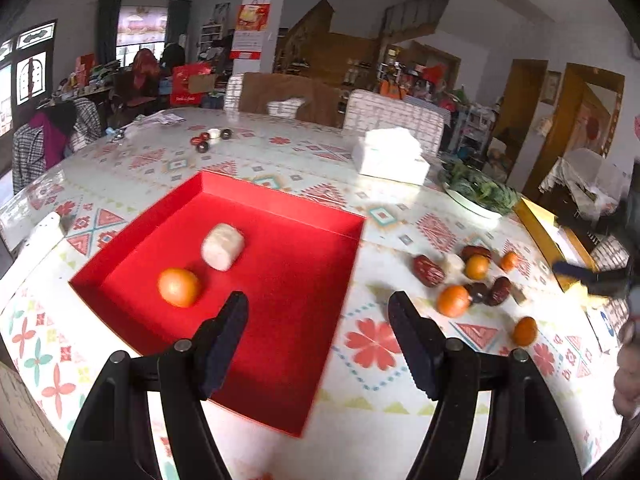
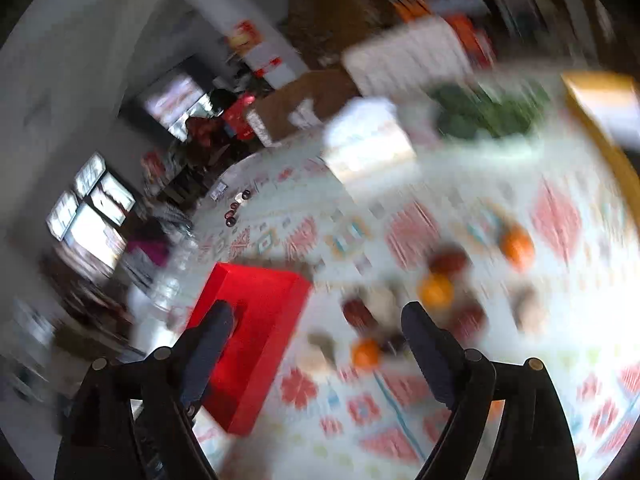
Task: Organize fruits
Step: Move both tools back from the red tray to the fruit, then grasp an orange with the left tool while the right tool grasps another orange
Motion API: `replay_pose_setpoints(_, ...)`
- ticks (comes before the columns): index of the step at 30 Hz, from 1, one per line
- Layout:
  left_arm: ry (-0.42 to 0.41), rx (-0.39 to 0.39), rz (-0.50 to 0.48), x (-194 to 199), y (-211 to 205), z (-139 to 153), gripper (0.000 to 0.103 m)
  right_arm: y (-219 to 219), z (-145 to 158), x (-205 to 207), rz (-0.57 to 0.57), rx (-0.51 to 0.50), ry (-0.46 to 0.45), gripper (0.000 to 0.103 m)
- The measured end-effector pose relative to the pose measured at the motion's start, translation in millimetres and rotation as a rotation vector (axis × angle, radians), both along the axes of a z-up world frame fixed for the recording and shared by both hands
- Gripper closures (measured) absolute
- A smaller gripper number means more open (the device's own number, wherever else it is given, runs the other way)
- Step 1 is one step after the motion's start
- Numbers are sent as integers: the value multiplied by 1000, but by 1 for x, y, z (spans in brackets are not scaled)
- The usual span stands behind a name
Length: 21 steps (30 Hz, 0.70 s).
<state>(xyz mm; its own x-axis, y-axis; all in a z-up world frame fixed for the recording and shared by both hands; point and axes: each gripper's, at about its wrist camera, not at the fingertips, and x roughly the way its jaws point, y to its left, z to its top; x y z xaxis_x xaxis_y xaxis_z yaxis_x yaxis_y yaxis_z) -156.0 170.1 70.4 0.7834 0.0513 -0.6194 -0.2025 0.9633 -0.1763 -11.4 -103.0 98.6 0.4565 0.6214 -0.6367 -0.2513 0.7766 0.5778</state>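
Note:
A red tray (image 1: 288,280) lies on the patterned tablecloth and holds one orange (image 1: 179,287) and a white chunk (image 1: 223,246). My left gripper (image 1: 318,300) hovers open over the tray's near right corner, nothing between its fingers. To the tray's right lie loose fruits: several small oranges (image 1: 453,300), a red date (image 1: 428,271) and dark dates (image 1: 498,291). The right wrist view is heavily blurred. In it my right gripper (image 2: 316,312) stands wide open and empty above the table, between the red tray (image 2: 256,320) and the scattered oranges (image 2: 436,290).
A white tissue box (image 1: 390,156) and a plate of greens (image 1: 480,194) sit behind the fruit. A yellow-edged box (image 1: 544,232) lies at the right edge. A few small dark and white items (image 1: 210,140) rest far back. Chairs stand behind the table. A hand (image 1: 626,380) shows at far right.

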Motion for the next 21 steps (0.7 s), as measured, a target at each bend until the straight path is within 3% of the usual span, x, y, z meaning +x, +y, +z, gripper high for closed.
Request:
replay_pose_setpoints(1,5,-1,-4,0,-5,-2,31,-11,-8,-6,-26,-76,-6,14)
replay_pose_setpoints(4,27,21,-9,1,-21,-7,31,-17,-27,-18,-15,-258,-11,30)
replay_pose_setpoints(7,62,36,-25,5,-38,-12,31,-17,-40,-22,-10,-326,-28,34)
replay_pose_setpoints(12,83,84,-87,11,-67,-12,31,-14,-62,-24,34,-375,-32,38)
replay_pose_setpoints(14,82,108,-102,15,-75,-12,31,-16,-70,-23,51,-371,-34,45)
replay_pose_setpoints(21,116,132,-148,40,-94,-21,31,-23,-85,-24,44,-350,-62,56)
